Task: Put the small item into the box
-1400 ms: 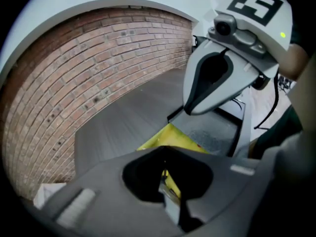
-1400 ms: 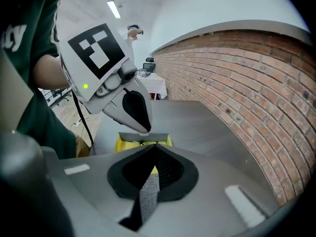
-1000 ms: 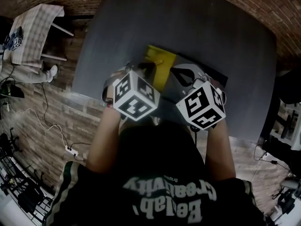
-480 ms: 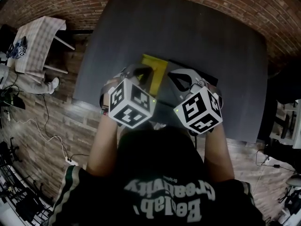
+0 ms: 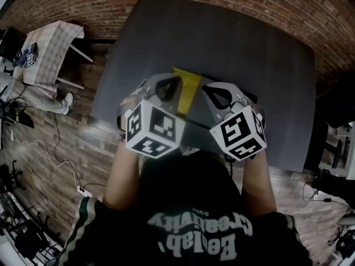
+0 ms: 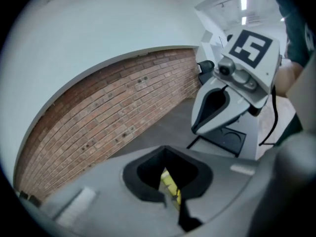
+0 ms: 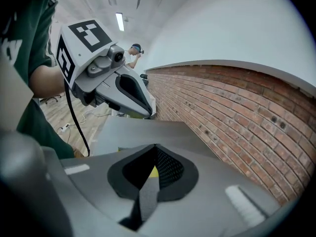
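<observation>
Above the dark grey desk [image 5: 233,43], the left gripper [image 5: 163,82] and right gripper [image 5: 216,90], jaws together and empty, have risen off the flat yellow box [image 5: 189,87] between them; small item unseen, perhaps already inside.

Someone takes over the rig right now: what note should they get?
Left gripper: shut, nothing seen between its jaws, held above the table.
Right gripper: shut, also looks empty, alongside the left.
Yellow box: on the table, just past and between the two grippers.
Small item: not visible in any view, so whether it is already in the box cannot be told.
Left to do: check the box; if the item is missing, find it.
</observation>
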Available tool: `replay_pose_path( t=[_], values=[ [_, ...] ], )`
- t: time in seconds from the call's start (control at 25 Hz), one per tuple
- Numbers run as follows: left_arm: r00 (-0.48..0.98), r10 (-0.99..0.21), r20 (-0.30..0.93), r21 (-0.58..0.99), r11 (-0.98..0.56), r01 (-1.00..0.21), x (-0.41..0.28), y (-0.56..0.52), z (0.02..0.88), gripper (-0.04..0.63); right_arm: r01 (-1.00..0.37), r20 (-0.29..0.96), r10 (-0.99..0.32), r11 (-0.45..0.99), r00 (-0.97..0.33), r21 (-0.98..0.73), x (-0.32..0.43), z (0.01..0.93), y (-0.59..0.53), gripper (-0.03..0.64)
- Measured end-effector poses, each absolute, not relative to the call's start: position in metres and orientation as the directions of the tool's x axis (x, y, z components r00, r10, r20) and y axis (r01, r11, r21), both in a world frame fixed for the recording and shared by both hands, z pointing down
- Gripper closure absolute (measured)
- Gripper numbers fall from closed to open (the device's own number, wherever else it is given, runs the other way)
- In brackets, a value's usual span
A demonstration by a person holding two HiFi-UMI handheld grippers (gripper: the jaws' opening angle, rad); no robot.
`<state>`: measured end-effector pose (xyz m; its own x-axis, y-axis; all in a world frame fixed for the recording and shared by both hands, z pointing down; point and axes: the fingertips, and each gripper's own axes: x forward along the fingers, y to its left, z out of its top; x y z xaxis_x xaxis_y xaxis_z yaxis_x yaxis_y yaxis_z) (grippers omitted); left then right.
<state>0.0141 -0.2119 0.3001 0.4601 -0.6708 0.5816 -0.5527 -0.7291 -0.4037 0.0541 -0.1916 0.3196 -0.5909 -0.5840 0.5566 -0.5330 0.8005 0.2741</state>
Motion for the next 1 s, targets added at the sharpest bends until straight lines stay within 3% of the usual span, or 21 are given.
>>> replay_pose_path(
  t=[0.52, 1.0],
  values=[
    [0.527, -0.711, 0.466, -0.441, -0.703, -0.558, -0.029, -0.198, 0.258, 0.591, -0.601, 0.511, -0.668, 0.732, -0.541, 0.321, 0.016, 0.286, -0.175, 0.611],
    [0.625, -0.637, 0.451, -0.418, -0.770, -0.483, -0.054, -0.132, 0.246, 0.591, -0.691, 0.474, -0.741, 0.648, -0.475, 0.320, -0.019, 0.270, -0.109, 0.611]
  ],
)
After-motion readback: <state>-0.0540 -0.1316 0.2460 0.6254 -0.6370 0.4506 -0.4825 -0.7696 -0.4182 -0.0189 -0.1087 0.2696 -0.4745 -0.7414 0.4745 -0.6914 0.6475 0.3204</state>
